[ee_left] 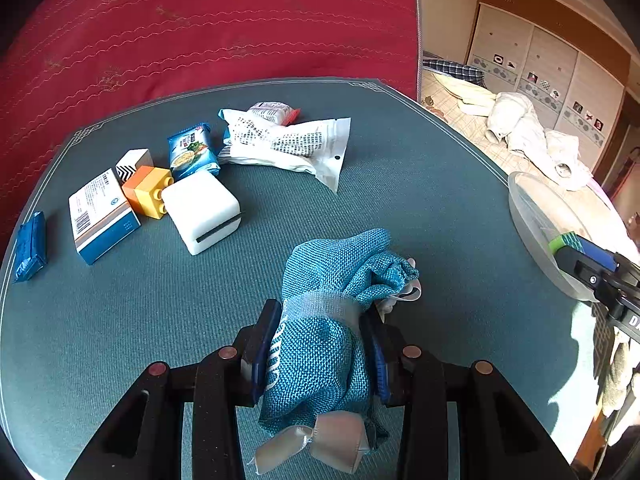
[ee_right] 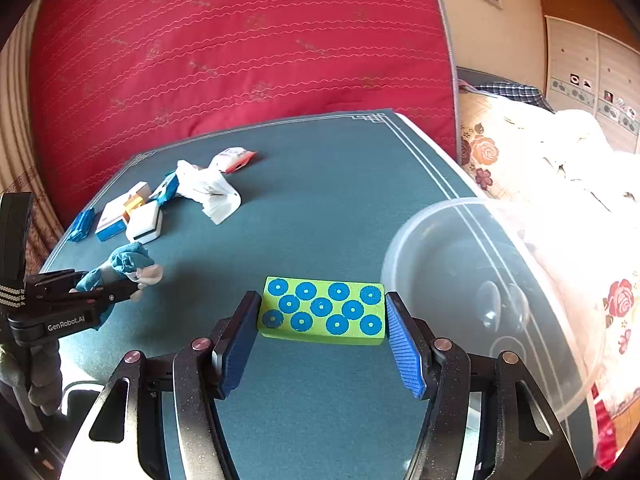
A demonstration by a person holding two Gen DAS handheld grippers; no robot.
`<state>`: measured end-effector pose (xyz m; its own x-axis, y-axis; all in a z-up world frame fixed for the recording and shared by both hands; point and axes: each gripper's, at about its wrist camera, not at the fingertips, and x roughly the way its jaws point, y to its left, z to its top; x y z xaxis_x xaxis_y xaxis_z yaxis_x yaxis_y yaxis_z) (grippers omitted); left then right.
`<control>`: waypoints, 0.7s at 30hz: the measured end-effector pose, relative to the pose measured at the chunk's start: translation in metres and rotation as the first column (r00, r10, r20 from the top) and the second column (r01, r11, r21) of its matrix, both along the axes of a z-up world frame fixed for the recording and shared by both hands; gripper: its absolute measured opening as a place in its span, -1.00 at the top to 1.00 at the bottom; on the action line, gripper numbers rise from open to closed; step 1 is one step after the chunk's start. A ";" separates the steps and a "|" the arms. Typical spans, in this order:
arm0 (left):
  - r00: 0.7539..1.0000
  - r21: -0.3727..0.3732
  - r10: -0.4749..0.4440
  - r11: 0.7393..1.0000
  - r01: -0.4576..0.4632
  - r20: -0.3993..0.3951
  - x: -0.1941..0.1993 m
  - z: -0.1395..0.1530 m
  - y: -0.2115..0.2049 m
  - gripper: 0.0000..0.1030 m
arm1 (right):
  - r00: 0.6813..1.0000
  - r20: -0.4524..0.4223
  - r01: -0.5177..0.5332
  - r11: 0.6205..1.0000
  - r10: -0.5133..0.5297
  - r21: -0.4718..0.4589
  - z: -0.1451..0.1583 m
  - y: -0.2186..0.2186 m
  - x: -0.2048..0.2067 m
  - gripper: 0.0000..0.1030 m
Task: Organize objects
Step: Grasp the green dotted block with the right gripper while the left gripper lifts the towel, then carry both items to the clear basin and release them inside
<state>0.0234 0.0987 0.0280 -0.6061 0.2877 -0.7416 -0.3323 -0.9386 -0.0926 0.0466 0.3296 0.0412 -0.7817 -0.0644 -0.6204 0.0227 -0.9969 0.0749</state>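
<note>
From the left wrist, the left claw [ee_left: 320, 344] is seen clamped on a bundled teal cloth pouch [ee_left: 332, 280] above the teal desk [ee_left: 400, 200]. Small boxes and packets [ee_left: 160, 188] are clustered toward the desk's far left corner.

From the right wrist, the right claw [ee_right: 322, 334] is seen gripping a green block with blue circles [ee_right: 324, 312] by its ends, over the desk's near right part. A clear plastic bowl [ee_right: 480, 280] is set at the right edge.

A home bedroom: bed [ee_left: 520, 132] with rumpled bedding, wardrobe [ee_left: 560, 72], red quilt [ee_left: 200, 32].
</note>
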 end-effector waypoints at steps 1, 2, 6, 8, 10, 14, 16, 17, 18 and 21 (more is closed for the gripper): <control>1.000 -0.001 -0.006 1.000 0.006 -0.001 0.000 0.001 0.005 0.18 | 1.000 -0.001 0.017 1.000 -0.017 0.002 0.000 0.008 0.003 -0.22; 1.000 -0.002 -0.012 1.000 0.012 -0.001 0.000 0.002 0.009 0.18 | 0.999 -0.002 0.036 0.999 -0.036 0.004 0.000 0.017 0.006 -0.22; 0.999 -0.005 -0.036 0.999 0.036 -0.003 -0.002 0.006 0.028 0.18 | 0.993 0.001 0.114 0.993 -0.114 0.015 -0.002 0.050 0.016 -0.22; 0.999 -0.009 -0.049 0.999 0.049 -0.005 -0.002 0.007 0.039 0.18 | 0.988 0.008 0.155 0.988 -0.155 0.019 -0.005 0.067 0.020 -0.22; 0.998 -0.013 -0.064 0.998 0.064 -0.008 -0.002 0.009 0.049 0.18 | 0.981 0.023 0.190 0.982 -0.191 0.016 -0.010 0.083 0.023 -0.22; 0.995 -0.027 -0.099 0.995 0.099 -0.014 -0.001 0.012 0.070 0.18 | 0.972 0.045 0.232 0.973 -0.232 -0.001 -0.018 0.106 0.026 -0.22; 0.993 -0.033 -0.116 0.993 0.116 -0.018 0.000 0.015 0.080 0.18 | 0.969 0.046 0.242 0.970 -0.241 -0.007 -0.020 0.113 0.027 -0.22; 0.992 -0.033 -0.125 0.992 0.124 -0.019 0.000 0.016 0.085 0.18 | 0.969 0.047 0.244 0.970 -0.243 -0.010 -0.021 0.116 0.028 -0.22; 0.991 -0.032 -0.135 0.990 0.134 -0.019 0.000 0.017 0.089 0.18 | 0.968 0.047 0.247 0.969 -0.246 -0.015 -0.022 0.119 0.028 -0.22; 0.987 -0.037 -0.162 0.986 0.161 -0.024 -0.001 0.022 0.104 0.18 | 0.964 0.044 0.263 0.964 -0.262 -0.032 -0.024 0.127 0.029 -0.23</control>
<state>0.0226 0.2029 0.0497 -0.5738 0.3578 -0.7367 -0.4813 -0.8751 -0.0501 0.0756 0.4565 0.0171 -0.7493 0.1160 -0.6520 -0.2429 -0.9641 0.1076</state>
